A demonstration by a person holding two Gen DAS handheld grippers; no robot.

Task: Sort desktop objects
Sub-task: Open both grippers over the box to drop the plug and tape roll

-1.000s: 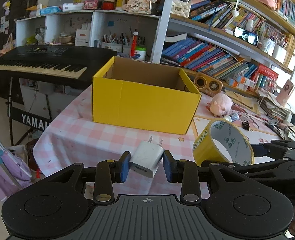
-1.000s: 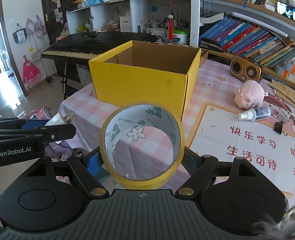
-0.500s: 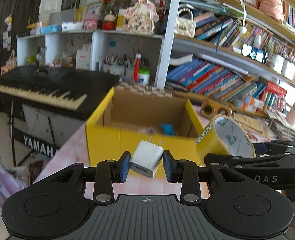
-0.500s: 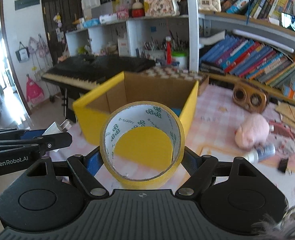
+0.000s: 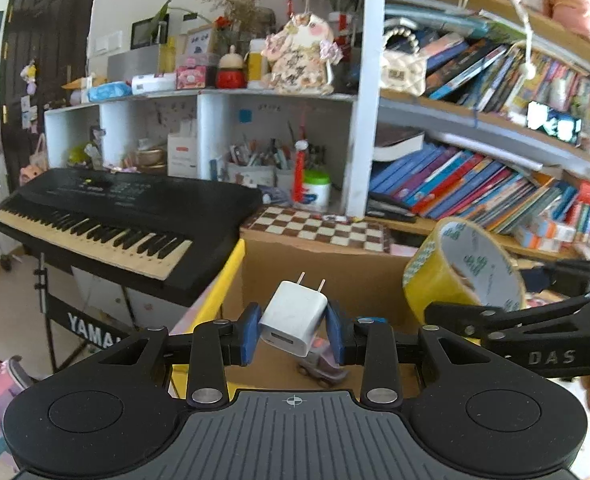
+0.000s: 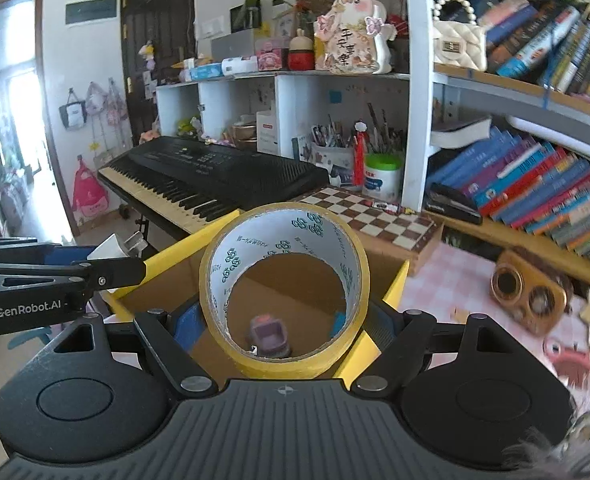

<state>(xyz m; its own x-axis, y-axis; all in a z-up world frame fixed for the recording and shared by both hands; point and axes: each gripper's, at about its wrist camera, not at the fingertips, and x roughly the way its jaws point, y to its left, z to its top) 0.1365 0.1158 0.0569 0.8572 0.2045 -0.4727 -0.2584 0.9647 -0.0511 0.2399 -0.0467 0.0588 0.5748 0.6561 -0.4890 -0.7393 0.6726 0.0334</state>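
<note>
My left gripper (image 5: 293,334) is shut on a white plug charger (image 5: 293,324), prongs pointing up and away, held over the open yellow cardboard box (image 5: 223,280). My right gripper (image 6: 283,320) is shut on a roll of yellow tape (image 6: 283,296), its hole facing the camera, also over the yellow cardboard box (image 6: 395,284). In the left wrist view the roll of yellow tape (image 5: 461,276) shows at the right, gripped by the other tool. Inside the box lies a small purple toy (image 6: 267,334); the same purple toy (image 5: 323,366) shows below the charger.
A black keyboard (image 5: 107,216) on a stand is left of the box. A chessboard (image 5: 319,228) lies behind it, under white cubbies and bookshelves (image 5: 475,184). A wooden speaker (image 6: 529,294) sits on the pink checked tablecloth (image 6: 451,280) to the right.
Both grippers have moved forward and up, from in front of the box to over its open top. The box's inside and the toy in it have come into view. Both grips are unchanged.
</note>
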